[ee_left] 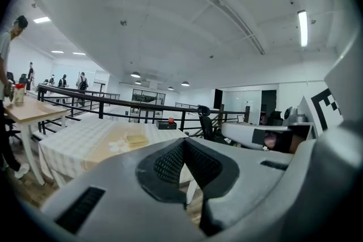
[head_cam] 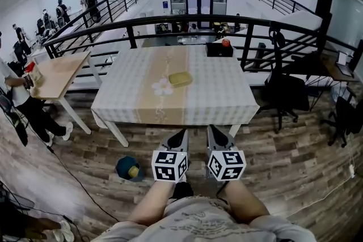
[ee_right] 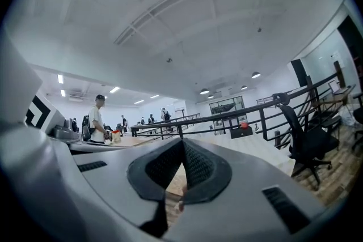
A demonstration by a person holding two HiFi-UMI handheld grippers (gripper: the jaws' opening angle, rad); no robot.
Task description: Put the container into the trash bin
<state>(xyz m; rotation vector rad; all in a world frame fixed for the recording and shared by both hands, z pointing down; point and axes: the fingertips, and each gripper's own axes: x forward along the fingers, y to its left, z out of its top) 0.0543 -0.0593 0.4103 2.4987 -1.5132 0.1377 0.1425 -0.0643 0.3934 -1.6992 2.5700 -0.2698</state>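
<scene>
A flat yellowish container (head_cam: 180, 79) lies near the middle of the table (head_cam: 221, 99), on a beige runner beside a white flower-shaped piece (head_cam: 163, 88). The left gripper view shows the container (ee_left: 136, 138) well ahead of the jaws. A round teal trash bin (head_cam: 129, 168) stands on the wooden floor, left of my hands. My left gripper (head_cam: 180, 134) and right gripper (head_cam: 211, 130) are held side by side just short of the table's near edge, both pointing at it. The left gripper (ee_left: 184, 141) and the right gripper (ee_right: 182, 141) are both shut and hold nothing.
A black box with a red object (head_cam: 220, 49) sits at the table's far edge. A black railing (head_cam: 187, 21) runs behind. A wooden side table (head_cam: 57, 73) with a person stands left; an office chair (head_cam: 283, 96) stands right. A cable (head_cam: 79, 184) crosses the floor.
</scene>
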